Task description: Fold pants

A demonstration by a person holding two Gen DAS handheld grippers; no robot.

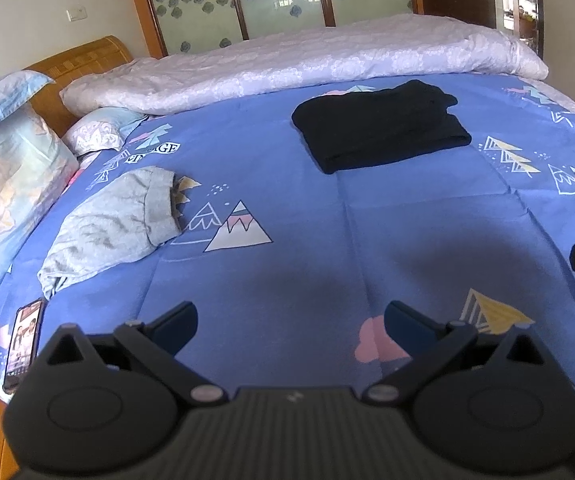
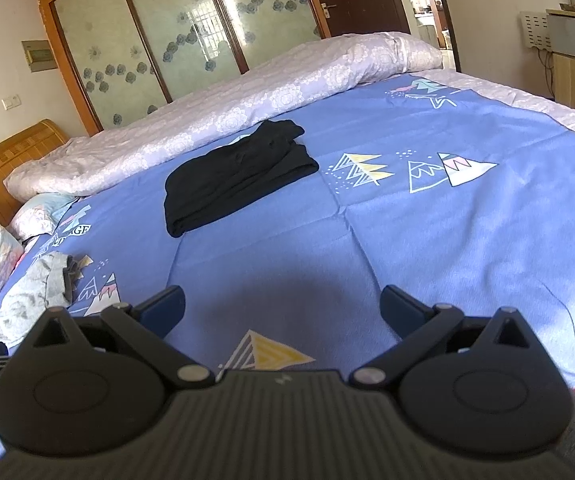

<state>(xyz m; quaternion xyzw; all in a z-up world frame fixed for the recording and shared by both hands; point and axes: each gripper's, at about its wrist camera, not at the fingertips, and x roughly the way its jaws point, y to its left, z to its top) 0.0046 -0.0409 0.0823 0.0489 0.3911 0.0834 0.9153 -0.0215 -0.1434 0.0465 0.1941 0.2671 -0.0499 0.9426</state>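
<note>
The black pants [image 1: 381, 126] lie folded in a compact stack on the blue bed sheet [image 1: 287, 208], upper centre-right of the left wrist view and upper centre-left of the right wrist view, well apart from both grippers; the left gripper [image 1: 291, 326] and the right gripper [image 2: 283, 310] each hover over bare sheet at the bottom of their frames, jaws spread wide and holding nothing. The stack looks loose at its far end, where a leg edge [image 2: 283, 130] bunches up, so a careless nudge there could spring the layers open. Reaching for the crumpled grey garment [image 1: 115, 224] at left, a gripper could also snag the sheet or knock the phone [image 1: 23, 350] near the bed's lower-left edge.
</note>
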